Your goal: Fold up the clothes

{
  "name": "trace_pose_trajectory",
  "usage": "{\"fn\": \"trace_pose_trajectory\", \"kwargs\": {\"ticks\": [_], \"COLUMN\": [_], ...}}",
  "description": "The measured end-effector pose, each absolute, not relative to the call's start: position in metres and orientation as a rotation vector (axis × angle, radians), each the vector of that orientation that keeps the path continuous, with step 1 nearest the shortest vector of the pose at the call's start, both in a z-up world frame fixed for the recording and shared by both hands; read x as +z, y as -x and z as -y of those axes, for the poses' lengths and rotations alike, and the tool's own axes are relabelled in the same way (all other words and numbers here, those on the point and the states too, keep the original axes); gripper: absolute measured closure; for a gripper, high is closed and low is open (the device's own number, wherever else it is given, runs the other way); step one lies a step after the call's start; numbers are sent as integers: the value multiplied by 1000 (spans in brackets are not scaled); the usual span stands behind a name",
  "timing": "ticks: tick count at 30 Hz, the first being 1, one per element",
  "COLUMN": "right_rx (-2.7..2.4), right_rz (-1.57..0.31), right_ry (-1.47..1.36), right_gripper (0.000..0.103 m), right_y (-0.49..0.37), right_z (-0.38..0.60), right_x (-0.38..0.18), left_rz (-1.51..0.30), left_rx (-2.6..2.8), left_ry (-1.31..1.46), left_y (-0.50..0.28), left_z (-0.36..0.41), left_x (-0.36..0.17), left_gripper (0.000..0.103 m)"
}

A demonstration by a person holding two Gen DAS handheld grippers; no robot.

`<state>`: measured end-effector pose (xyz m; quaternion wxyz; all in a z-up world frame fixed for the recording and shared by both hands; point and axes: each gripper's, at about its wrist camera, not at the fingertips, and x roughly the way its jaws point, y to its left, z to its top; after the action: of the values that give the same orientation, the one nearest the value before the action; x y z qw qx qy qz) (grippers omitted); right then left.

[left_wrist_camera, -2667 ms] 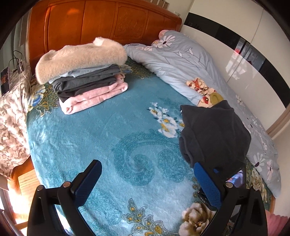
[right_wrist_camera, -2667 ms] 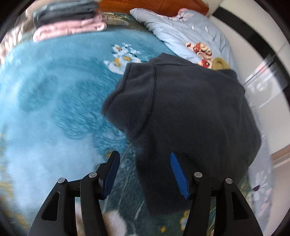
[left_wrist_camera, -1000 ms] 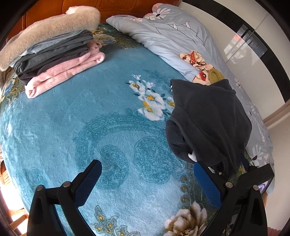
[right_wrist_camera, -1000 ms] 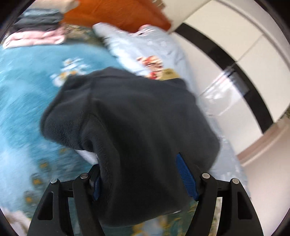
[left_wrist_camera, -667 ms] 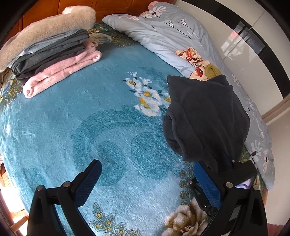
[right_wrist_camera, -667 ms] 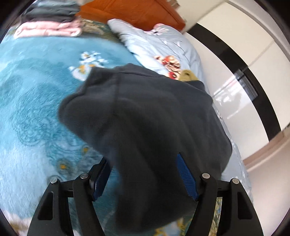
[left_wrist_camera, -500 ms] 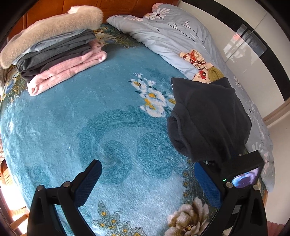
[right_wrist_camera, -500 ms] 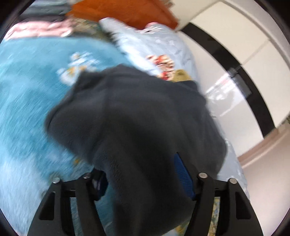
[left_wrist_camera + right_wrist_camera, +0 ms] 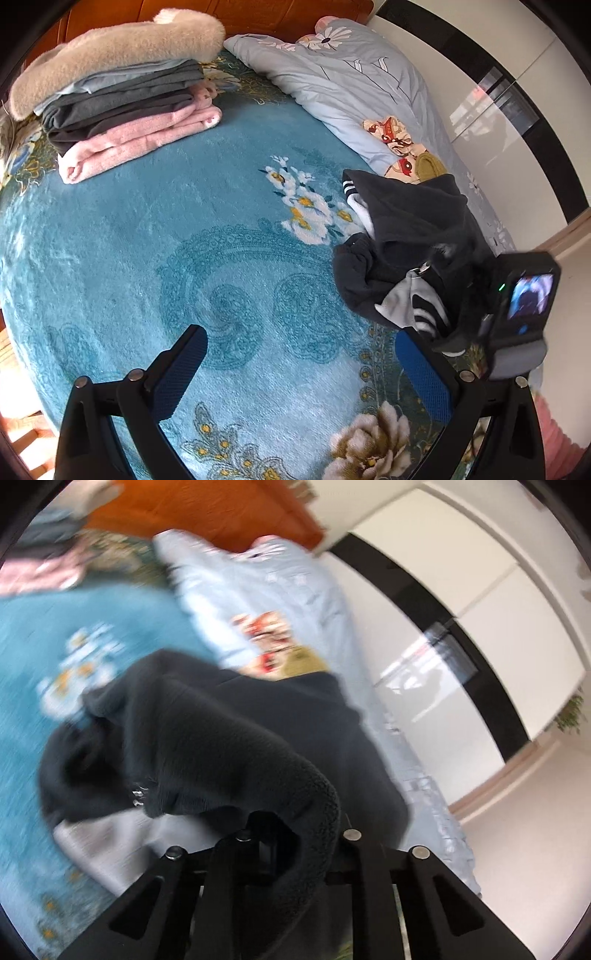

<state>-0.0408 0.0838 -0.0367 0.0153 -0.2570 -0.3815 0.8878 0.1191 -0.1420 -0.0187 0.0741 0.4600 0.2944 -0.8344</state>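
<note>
One dark fleece garment (image 9: 413,229) lies bunched on the bed (image 9: 184,240), well apart from the folded stack (image 9: 122,107); my right tongs (image 9: 295,834) are clenched on its edge, my left tongs (image 9: 299,373) released beside it.

A bed fills the view, covered by a teal plush blanket (image 9: 155,236) patterned with paisley swirls and white and gold flowers. At its head stands a carved orange-brown wooden headboard (image 9: 258,14). Along the blanket's far edge from the headboard downward lies a pale blue floral quilt (image 9: 332,81). Beyond the quilt rises a glossy white wardrobe front (image 9: 461,602) crossed by a black band (image 9: 436,602) that mirrors bright window light. Below the wardrobe lies a pale floor (image 9: 535,812). Daylight is strong.
</note>
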Motion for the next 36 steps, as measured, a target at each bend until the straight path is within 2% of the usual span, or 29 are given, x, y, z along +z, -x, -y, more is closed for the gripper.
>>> {"fn": "trace_pose_trajectory", "kwargs": {"ticks": [8, 18, 24, 29, 33, 36], "right_rx": [2698, 2763, 2841, 2951, 3074, 3145], "right_rz": [1131, 1186, 1158, 1041, 910, 935], "right_ry": [485, 41, -207, -385, -331, -167], "right_gripper": [94, 94, 94, 94, 94, 94], "right_y": [68, 18, -27, -78, -89, -79], "right_z": [-125, -95, -70, -64, -66, -60], "right_x": [61, 169, 225, 277, 301, 285], "left_rz": [-875, -739, -672, -614, -577, -591], "left_rx": [-2531, -2600, -2644, -2700, -2836, -2932], "left_ry": [-1396, -1345, -1247, -1065, -1014, -1027], "left_y": [-119, -133, -148, -158, -168, -177], "left_z": [138, 132, 134, 146, 142, 130], "left_x": [-10, 17, 40, 80, 110, 115], "left_gripper": [0, 0, 0, 0, 0, 0]}}
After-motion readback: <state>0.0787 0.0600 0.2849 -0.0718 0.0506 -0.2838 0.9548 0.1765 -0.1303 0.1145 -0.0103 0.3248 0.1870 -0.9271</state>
